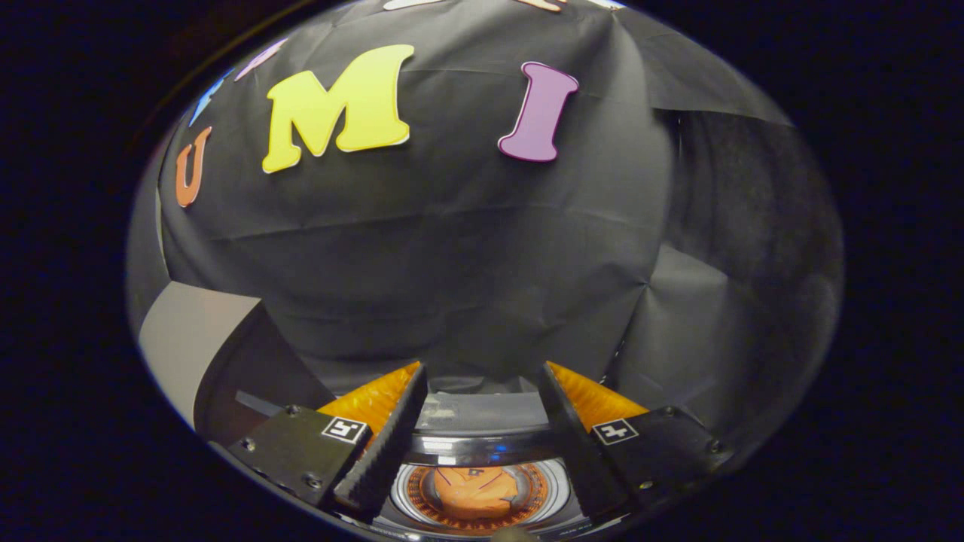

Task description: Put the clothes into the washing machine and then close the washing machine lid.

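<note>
Your gripper point(482, 376) ends in two wedge-shaped fingers point(388, 444) whose inner faces are ribbed with fine saw-tooth ridges, while the outer flanks carry a dimpled, glossy texture. Each finger is bolted to a flat, angular mounting block point(297, 448) with round screw heads set at its corners. You also have a small square fiducial marker point(344, 430) stuck on top of each block, a white tile printed with a blocky pattern, one per side.

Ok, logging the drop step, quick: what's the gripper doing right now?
Gripper: open, holding nothing; the orange garment lies in the washing machine drum below, between the fingers.
</note>
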`<move>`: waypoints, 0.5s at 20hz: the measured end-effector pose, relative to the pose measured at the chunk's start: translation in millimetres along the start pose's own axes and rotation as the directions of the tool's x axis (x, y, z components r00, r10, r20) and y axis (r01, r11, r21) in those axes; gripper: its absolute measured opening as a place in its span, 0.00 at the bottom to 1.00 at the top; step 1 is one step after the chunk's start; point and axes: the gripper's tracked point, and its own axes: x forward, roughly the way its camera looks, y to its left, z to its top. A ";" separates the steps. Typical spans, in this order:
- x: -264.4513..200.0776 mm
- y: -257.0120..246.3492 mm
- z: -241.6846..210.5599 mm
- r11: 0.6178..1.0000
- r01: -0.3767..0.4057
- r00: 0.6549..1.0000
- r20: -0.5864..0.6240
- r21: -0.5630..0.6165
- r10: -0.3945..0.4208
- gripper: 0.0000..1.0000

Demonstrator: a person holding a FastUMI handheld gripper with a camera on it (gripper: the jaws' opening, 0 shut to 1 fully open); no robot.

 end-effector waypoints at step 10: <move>-32.9 -5.5 -50.1 1.000 -0.018 1.000 -0.009 -0.002 0.018 0.94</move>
